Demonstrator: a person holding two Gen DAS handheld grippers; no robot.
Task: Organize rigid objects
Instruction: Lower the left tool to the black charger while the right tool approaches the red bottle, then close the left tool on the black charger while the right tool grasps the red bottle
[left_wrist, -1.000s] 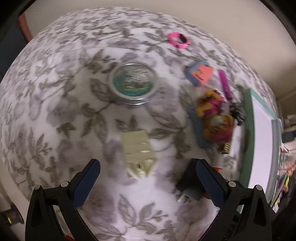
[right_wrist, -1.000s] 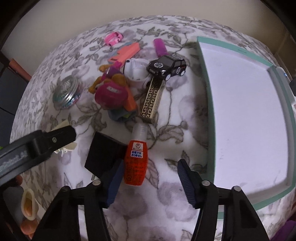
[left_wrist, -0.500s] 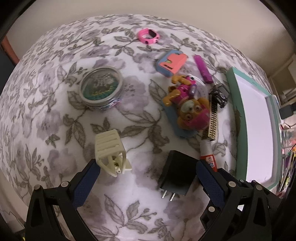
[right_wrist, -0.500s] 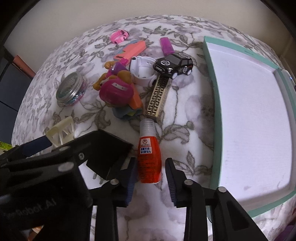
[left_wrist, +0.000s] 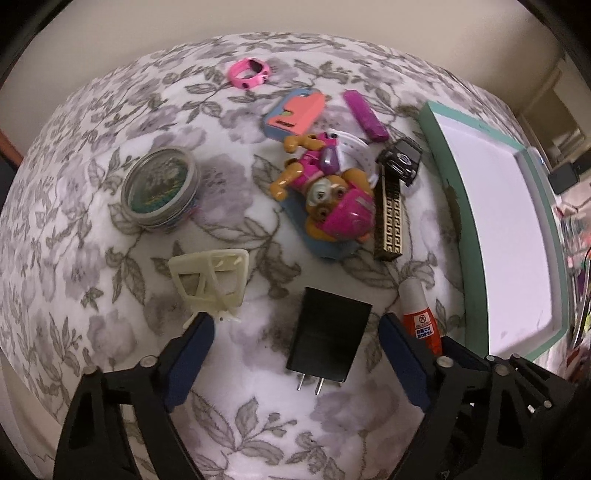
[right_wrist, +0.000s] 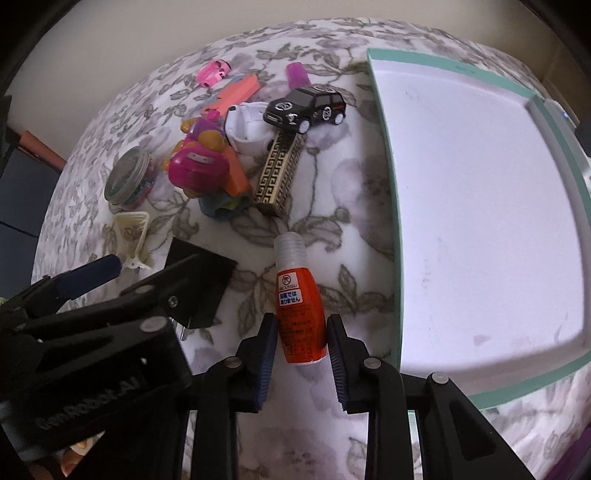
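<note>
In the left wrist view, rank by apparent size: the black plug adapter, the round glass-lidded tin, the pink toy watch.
1. Black plug adapter and round glass-lidded tin: too alike to rank, and the adapter sits nearer the camera.
2. Pink toy watch, clearly smallest, though farthest.

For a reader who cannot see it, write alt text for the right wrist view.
The right claw grips an orange bottle lying on a floral cloth. A white tray with a teal rim sits to its right; toys, including a black toy car, lie beyond.

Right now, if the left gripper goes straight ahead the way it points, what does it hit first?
Most likely the black charger: it lies between the open fingers of the left gripper, prongs toward the camera. Depth is unclear; the gripper may be above it. The cream clip sits off to the left.
</note>
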